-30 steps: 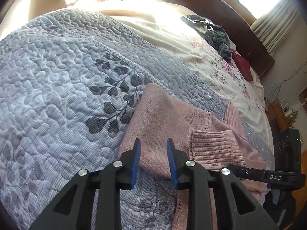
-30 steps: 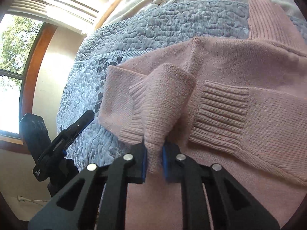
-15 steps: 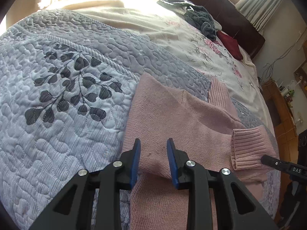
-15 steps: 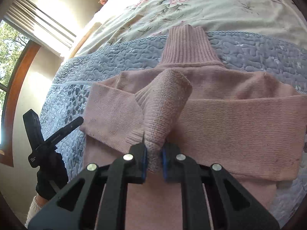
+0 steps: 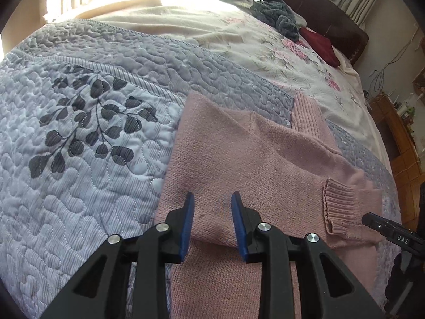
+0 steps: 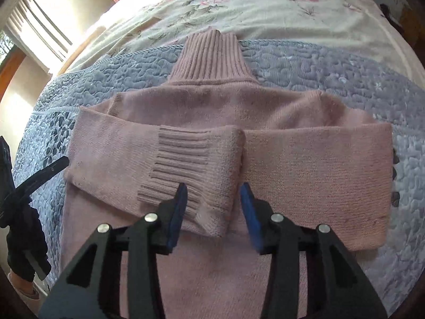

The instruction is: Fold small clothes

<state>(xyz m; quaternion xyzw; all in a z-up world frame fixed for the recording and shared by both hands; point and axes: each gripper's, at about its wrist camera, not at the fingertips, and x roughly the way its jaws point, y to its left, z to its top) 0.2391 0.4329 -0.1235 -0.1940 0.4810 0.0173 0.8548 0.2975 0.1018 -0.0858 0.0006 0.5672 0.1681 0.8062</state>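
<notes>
A pink knit turtleneck sweater (image 6: 265, 111) lies flat on the bed with both sleeves folded across its chest. The ribbed cuff (image 6: 183, 159) of one sleeve rests on top, near the middle. My right gripper (image 6: 213, 194) hovers open just over that cuff's end, with nothing between its fingers. In the left wrist view the same sweater (image 5: 239, 154) spreads to the right, with a ribbed cuff (image 5: 337, 204) at the far side. My left gripper (image 5: 211, 202) is open above the sweater's left edge, holding nothing.
A grey-blue quilted bedspread (image 5: 93, 133) with a leaf print lies under the sweater. Beyond it is a floral sheet (image 6: 239, 2). Dark grey clothes (image 5: 268, 5) and a dark red cloth (image 5: 321, 45) lie near the headboard. Wooden furniture (image 5: 398, 138) stands right of the bed.
My right gripper was shut on the sleeve cuff and has let it go; the sleeve now lies flat across the chest. Both views have pulled back a little.
</notes>
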